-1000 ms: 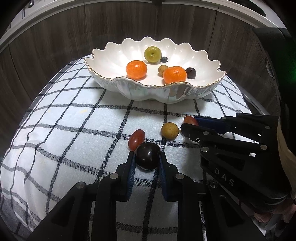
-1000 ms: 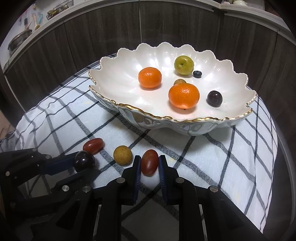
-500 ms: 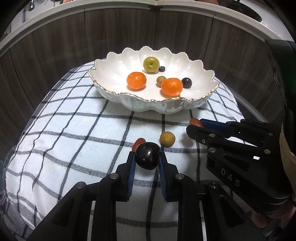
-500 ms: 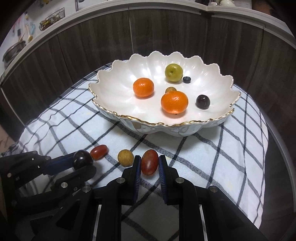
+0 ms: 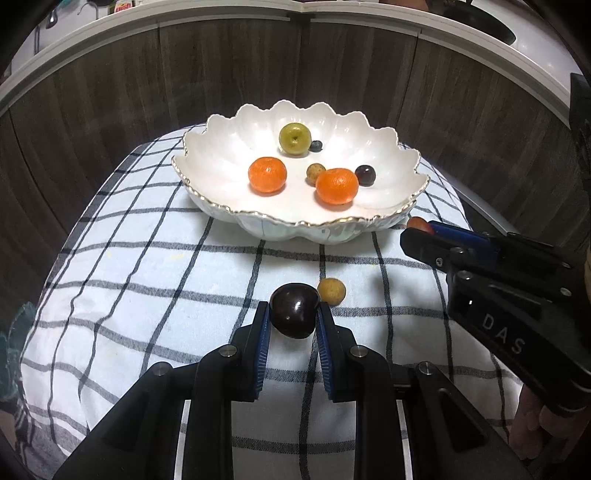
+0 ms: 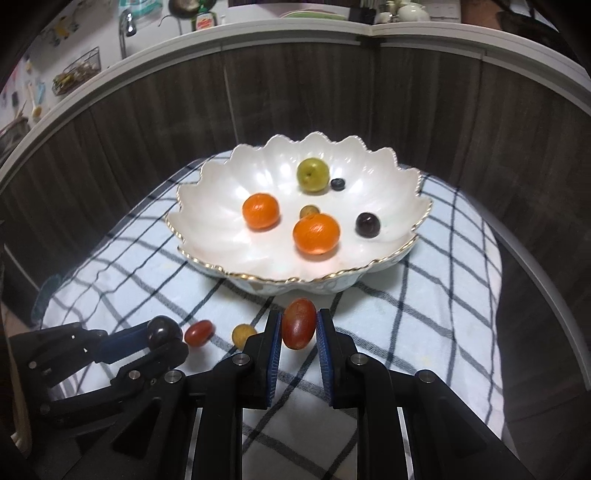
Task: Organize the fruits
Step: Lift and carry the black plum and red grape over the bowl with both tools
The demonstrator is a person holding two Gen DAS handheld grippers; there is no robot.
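Now both fruits are lifted clear of the checked cloth (image 5: 147, 266).
Scalloped bowl (image 5: 221, 155) waits ahead; left hand-held gripper (image 5: 293, 317) pinches the dark plum (image 5: 293, 314), right hand-held gripper (image 6: 298, 326) pinches the red grape (image 6: 298, 323) — carry-over comes next.

A dark wood-grain panelled wall (image 6: 303, 96) curves behind a surface covered by a white cloth with a dark check (image 5: 147, 280). Above the wall runs a white ledge (image 6: 258, 31). Above the ledge's left end, a wire rack (image 6: 77, 72) and a metal tap (image 6: 127, 26) show; near its middle stands a bottle (image 6: 203, 20).
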